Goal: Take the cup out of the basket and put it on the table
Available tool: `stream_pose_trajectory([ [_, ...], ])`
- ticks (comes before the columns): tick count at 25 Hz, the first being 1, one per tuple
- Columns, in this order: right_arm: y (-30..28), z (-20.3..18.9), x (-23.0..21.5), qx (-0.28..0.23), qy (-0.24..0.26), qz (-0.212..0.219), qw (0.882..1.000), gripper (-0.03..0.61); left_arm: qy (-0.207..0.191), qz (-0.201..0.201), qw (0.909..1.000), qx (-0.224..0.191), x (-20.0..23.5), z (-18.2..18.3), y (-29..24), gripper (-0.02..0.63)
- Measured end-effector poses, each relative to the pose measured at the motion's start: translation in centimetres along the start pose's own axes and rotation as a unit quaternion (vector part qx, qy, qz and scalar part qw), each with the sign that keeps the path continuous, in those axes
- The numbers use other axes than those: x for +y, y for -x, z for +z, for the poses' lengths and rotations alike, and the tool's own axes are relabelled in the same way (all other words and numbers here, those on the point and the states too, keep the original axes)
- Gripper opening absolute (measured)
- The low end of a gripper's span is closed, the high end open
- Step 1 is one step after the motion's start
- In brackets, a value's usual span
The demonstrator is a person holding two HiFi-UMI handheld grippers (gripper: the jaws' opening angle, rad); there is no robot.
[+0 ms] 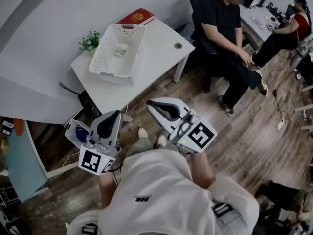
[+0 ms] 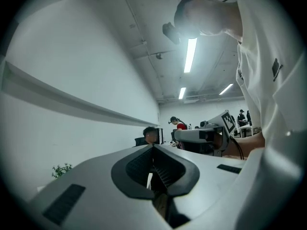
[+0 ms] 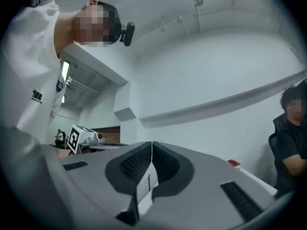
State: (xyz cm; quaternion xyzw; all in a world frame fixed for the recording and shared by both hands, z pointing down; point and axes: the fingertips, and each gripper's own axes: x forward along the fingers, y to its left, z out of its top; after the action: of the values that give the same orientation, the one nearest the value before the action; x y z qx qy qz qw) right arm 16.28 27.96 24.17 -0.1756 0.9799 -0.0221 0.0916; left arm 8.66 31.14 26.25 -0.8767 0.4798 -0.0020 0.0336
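Note:
A white perforated basket point(image 1: 105, 53) lies on the white table point(image 1: 146, 58), and a small pale cup point(image 1: 121, 49) sits inside it. Both grippers hang close to my body, short of the table's near edge and well away from the basket. My left gripper point(image 1: 116, 112) point(image 2: 153, 147) is shut with nothing between its jaws. My right gripper point(image 1: 150, 103) point(image 3: 152, 143) is shut too and holds nothing. The right gripper view faces a bare wall, so neither basket nor cup appears there.
A red book point(image 1: 136, 17) point(image 3: 233, 163) lies at the table's far edge, with a small green plant point(image 1: 90, 41) point(image 2: 61, 169) by the basket. A person in black point(image 1: 220, 28) sits right of the table. Cables and a box point(image 1: 78, 131) lie on the floor at left.

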Motion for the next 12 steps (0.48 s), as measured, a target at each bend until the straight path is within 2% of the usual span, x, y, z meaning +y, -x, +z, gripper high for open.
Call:
stream_pose_trajectory([
  [12, -5.6, -2.4, -4.5, 0.044, 0.011, -0.004, 0.999, 0.014, 0.013, 0.002, 0.9999, -0.011, 6.7, -1.5, -3.0, 0.009],
])
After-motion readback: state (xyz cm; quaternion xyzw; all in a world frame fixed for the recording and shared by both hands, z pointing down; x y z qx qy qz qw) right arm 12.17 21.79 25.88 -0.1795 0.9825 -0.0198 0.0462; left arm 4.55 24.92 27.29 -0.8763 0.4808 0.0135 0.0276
